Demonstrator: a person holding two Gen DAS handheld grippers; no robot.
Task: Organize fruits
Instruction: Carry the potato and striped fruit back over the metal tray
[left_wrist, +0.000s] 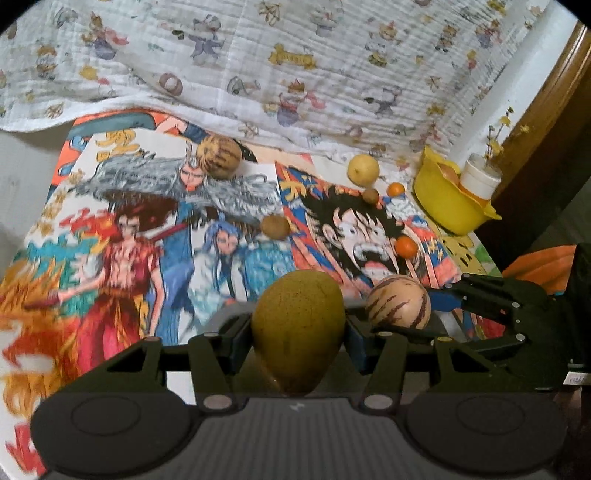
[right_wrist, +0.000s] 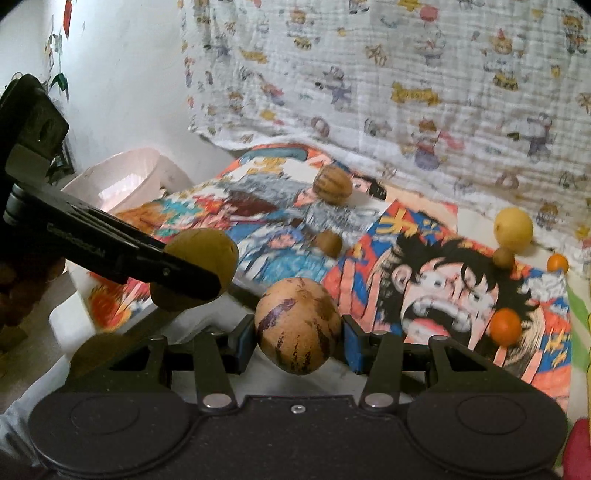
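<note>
- The left gripper (left_wrist: 298, 332) is clamped on a green-brown mango (left_wrist: 298, 328); both blue pads press on its sides, and the fruit is lifted above the table.
- The right gripper (right_wrist: 298, 332) is clamped on a tan fruit with purple stripes (right_wrist: 298, 325), held in the same way between its two pads.
- In the left wrist view the right gripper (left_wrist: 402, 310) comes in from the right side with the striped fruit (left_wrist: 398, 302) just beside the mango.
- In the right wrist view the left gripper (right_wrist: 192, 269) comes in from the left and its black finger covers a part of the mango (right_wrist: 207, 247).
- Only the left wrist view shows a yellow bowl (left_wrist: 443, 206) at the right edge of the table, with a white cup (left_wrist: 480, 177) leaning in it.
- Only the right wrist view shows a pale pink tub (right_wrist: 147, 173) at the far left corner, near the wall.
- On the cartoon poster (left_wrist: 140, 229) still lie a second striped fruit (left_wrist: 218, 157), a yellow round fruit (left_wrist: 363, 170), two small brown fruits (left_wrist: 275, 227) (left_wrist: 371, 195) and two small oranges (left_wrist: 405, 246) (left_wrist: 396, 189), all well apart.
- A printed white cloth (left_wrist: 295, 55) hangs behind the far edge of the poster.
- The middle and left part of the poster is free of fruit.
</note>
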